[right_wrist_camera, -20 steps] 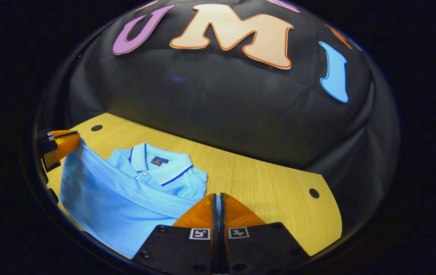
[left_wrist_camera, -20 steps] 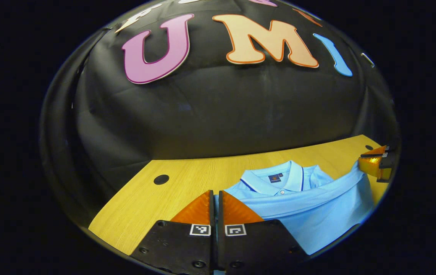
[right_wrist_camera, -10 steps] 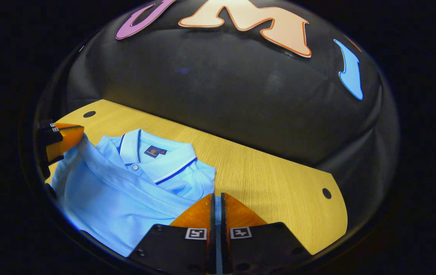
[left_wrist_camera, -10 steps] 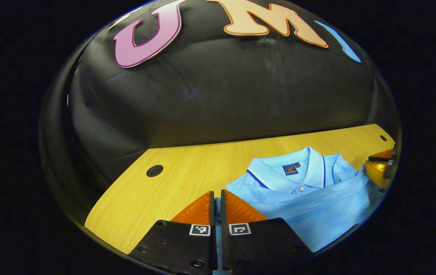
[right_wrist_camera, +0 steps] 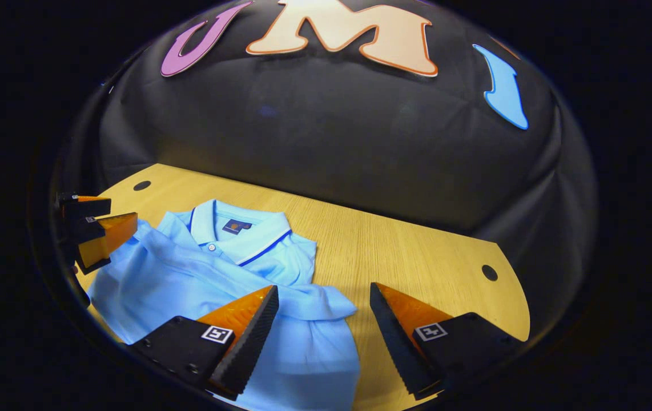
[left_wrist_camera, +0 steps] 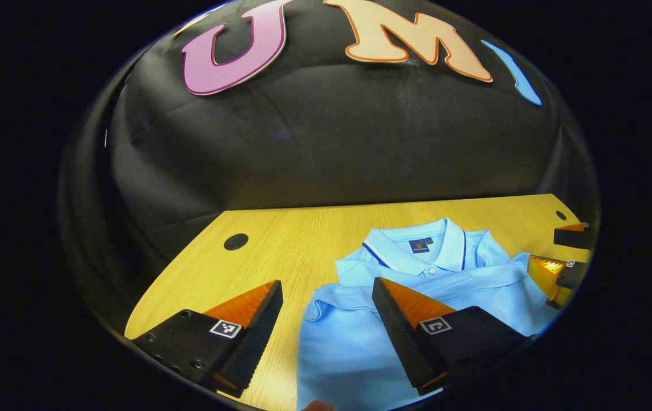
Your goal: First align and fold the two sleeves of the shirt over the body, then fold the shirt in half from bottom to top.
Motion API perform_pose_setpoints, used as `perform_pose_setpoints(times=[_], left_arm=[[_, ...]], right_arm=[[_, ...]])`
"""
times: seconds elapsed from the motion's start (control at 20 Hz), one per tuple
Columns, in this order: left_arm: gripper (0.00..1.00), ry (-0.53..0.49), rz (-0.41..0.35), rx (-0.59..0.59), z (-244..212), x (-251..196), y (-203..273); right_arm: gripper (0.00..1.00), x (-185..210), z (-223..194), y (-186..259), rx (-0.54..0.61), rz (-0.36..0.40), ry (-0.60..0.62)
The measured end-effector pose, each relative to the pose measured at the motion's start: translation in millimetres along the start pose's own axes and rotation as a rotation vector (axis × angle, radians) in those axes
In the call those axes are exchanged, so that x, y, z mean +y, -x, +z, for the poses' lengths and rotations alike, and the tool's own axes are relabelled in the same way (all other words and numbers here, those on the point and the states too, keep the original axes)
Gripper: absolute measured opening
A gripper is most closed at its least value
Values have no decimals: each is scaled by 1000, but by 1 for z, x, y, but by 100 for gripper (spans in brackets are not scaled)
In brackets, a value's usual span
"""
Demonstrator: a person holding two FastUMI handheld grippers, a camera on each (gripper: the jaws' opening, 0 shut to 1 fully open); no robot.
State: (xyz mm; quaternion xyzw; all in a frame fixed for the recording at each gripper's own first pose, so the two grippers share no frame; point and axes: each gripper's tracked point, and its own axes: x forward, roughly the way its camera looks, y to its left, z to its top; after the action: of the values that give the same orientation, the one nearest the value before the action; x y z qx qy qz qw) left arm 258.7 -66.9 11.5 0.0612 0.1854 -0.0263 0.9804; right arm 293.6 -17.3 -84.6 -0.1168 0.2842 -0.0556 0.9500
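A light blue polo shirt (left_wrist_camera: 463, 285) (right_wrist_camera: 189, 274) lies on the wooden table (left_wrist_camera: 280, 251) (right_wrist_camera: 417, 257), its lower half laid up over the body. The folded-up hem rests just below the collar (left_wrist_camera: 417, 251) (right_wrist_camera: 234, 231). My left gripper (left_wrist_camera: 326, 285) stands open over the hem's left corner, nothing between its fingers. It also appears at the left edge of the right gripper view as the left gripper (right_wrist_camera: 112, 210), open. My right gripper (right_wrist_camera: 323, 287) is open over the hem's right corner. Farther off in the left gripper view, the right gripper (left_wrist_camera: 554, 248) is open too.
The table has a round hole (left_wrist_camera: 236, 241) (right_wrist_camera: 142, 185) near its left end and another hole (left_wrist_camera: 560, 216) (right_wrist_camera: 489, 272) near its right end. Bare wood lies on both sides of the shirt. The black cloth wall rises right behind the table's far edge.
Both grippers were shut on the shirt's hem corners and have opened. The hem has dropped onto the shirt body below the collar and lies flat.
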Motion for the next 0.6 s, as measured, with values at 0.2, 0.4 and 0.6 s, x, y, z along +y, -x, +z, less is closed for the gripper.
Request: perform_pose_setpoints(times=[0.2,0.4,0.6], left_arm=[[96,-13,7,-66,6,7,38],[96,-6,-39,-63,-11,3,75],[96,24,-77,-54,-38,4,111]], right_arm=[[99,-18,-8,40,-38,-2,-9],[100,-33,-18,82,-88,10,-30],[100,-45,-39,124,-133,23,-78]])
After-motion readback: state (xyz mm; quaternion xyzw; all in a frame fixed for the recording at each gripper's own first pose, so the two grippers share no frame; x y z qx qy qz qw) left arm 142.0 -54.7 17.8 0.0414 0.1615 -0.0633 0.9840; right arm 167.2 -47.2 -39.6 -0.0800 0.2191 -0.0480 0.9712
